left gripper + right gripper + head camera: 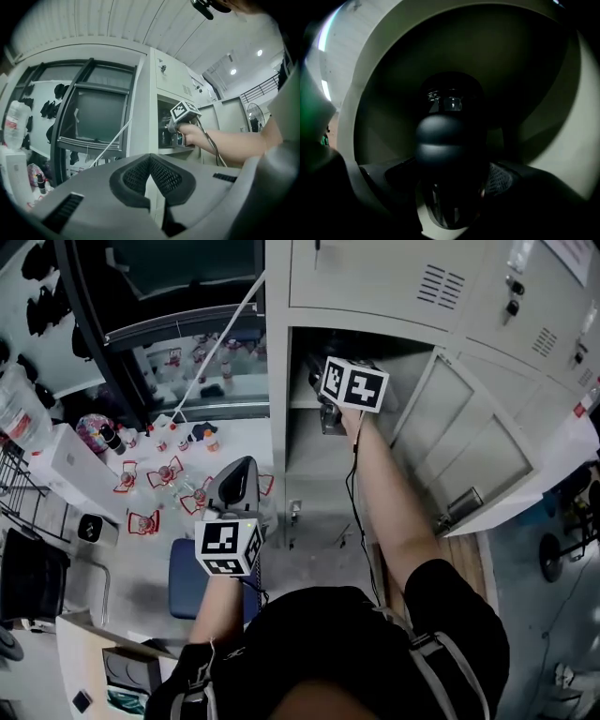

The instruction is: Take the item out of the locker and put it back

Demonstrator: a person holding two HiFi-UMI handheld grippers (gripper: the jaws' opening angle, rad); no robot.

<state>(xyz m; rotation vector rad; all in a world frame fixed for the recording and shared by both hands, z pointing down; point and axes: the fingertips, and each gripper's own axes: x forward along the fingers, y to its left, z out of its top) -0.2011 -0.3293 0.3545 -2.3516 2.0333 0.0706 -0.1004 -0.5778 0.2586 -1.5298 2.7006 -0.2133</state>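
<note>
While the person's right arm is reaching forward into the open compartment of the grey locker (375,282), the right gripper (328,412) is sitting deep inside that compartment; its marker cube (354,385) is showing just outside the opening; the compartment's door (473,451) is standing swung wide to the right. Seen from the right gripper view, the fingers (502,177) are clenching a dark item (440,140) with a rounded top, one finger on each side of it; the item is standing upright between them inside the dim compartment, with a pale surface showing under it; whether it is resting on that surface or hanging just above it I cannot tell.

Held low and near the person's body, the left gripper (234,486) is pointing towards the locker, well apart from the right one; in the left gripper view its fingers (136,176) are lying clenched together, their ribbed pads meeting and nothing sitting between them; beyond them the right gripper is showing at the level of the compartment's shelf.

To the left of the locker, a white worktop (66,474) is carrying many small bottles (169,472) with red labels; a white cable (220,343) is running slantwise above it; a blue seat (187,585) is standing below the left gripper.
</note>
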